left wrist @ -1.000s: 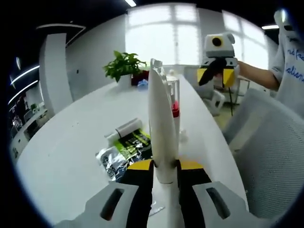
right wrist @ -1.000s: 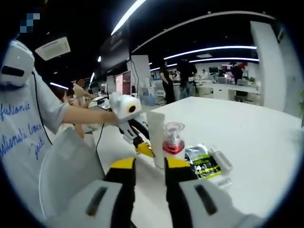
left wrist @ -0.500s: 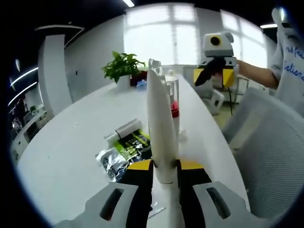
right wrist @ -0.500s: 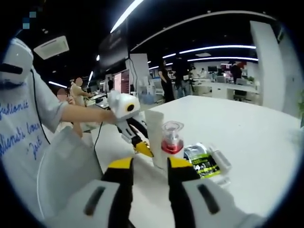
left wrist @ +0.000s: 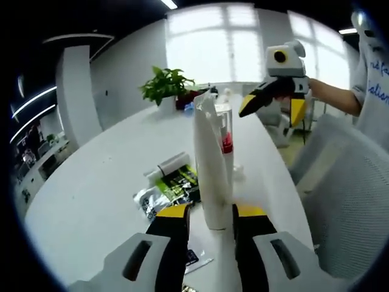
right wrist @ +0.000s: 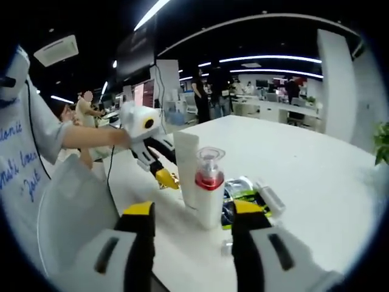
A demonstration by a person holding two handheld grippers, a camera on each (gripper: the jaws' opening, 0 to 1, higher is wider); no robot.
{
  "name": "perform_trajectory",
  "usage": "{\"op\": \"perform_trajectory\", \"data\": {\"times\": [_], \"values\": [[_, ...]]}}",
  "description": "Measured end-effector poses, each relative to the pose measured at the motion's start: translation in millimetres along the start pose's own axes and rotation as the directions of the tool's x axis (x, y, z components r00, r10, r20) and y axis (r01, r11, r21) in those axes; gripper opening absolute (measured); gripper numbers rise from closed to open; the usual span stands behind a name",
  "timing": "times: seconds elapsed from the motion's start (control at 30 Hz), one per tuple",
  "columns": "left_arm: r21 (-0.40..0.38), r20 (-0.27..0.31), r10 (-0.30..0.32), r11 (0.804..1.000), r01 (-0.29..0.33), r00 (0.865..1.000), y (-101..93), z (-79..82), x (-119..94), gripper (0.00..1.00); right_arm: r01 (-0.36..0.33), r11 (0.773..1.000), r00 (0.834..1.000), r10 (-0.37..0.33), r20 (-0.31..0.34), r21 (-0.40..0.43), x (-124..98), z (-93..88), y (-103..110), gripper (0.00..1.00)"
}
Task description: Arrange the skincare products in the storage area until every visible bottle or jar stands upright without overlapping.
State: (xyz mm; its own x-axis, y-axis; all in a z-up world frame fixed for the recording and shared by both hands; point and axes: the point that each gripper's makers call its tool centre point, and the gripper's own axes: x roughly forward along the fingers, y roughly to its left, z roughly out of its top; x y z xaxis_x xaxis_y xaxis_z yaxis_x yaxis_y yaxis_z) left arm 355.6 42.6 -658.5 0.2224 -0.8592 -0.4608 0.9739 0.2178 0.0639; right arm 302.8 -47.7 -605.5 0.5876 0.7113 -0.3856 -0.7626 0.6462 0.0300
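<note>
A tall white tube (left wrist: 209, 161) stands upright on the white table (left wrist: 85, 201) between the jaws of my left gripper (left wrist: 211, 213), which are slightly parted and clear of it. Just behind it stands a clear pump bottle (left wrist: 225, 131) with a red collar. In the right gripper view the pump bottle (right wrist: 207, 185) rises between the wide-apart jaws of my right gripper (right wrist: 194, 214), with the white tube (right wrist: 185, 167) beside it and the left gripper (right wrist: 163, 173) behind that. The right gripper (left wrist: 273, 106) hangs open above the table's far side.
Green-and-silver sachets (left wrist: 173, 185) and a small white tube (left wrist: 172, 164) lie flat left of the standing tube. A potted plant (left wrist: 165, 85) sits at the table's far end. A grey chair (left wrist: 346, 194) stands by the table edge, with a person's sleeve (right wrist: 30, 152) near it.
My left jaws have parted and let go of the white tube, which stays standing. My right jaws have spread wider and come closer to the pump bottle.
</note>
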Motion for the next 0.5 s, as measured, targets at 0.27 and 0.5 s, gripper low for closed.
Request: {"op": "perform_trajectory", "data": {"times": [0.27, 0.5], "values": [[-0.022, -0.013, 0.086, 0.996, -0.086, 0.996, 3.1, 2.8, -17, 0.36, 0.066, 0.998, 0.998, -0.066, -0.015, 0.005, -2, -1.3, -11, 0.7], [-0.064, -0.011, 0.148, 0.987, -0.148, 0.989, 3.9, 4.9, -33, 0.47, 0.11, 0.994, 0.993, -0.11, -0.037, -0.001, -4, -2.2, -16, 0.81]]}}
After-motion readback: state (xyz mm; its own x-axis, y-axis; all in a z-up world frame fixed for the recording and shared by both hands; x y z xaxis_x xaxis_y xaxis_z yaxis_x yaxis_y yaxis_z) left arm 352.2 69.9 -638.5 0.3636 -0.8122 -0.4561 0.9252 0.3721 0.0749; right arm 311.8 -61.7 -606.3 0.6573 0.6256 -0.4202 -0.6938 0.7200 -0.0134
